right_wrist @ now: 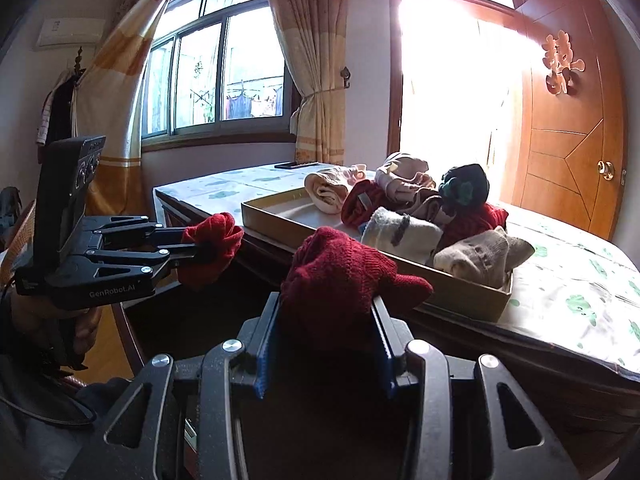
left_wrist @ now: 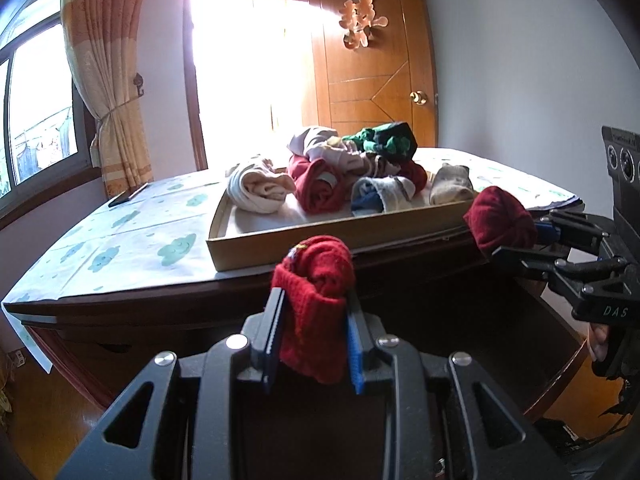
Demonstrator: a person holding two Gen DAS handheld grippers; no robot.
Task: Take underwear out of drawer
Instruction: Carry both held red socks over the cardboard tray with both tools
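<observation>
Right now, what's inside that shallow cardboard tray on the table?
The cardboard tray holds rolled garments: a cream roll, a red roll, a grey-white roll, a beige roll and a green-black bundle on top. Anything beneath the pile is hidden.

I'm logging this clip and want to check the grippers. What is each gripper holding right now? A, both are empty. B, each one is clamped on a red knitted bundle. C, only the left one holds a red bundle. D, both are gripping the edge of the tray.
B: the left gripper pinches a red knitted bundle and the right gripper pinches a dark red bundle, both short of the tray.
</observation>
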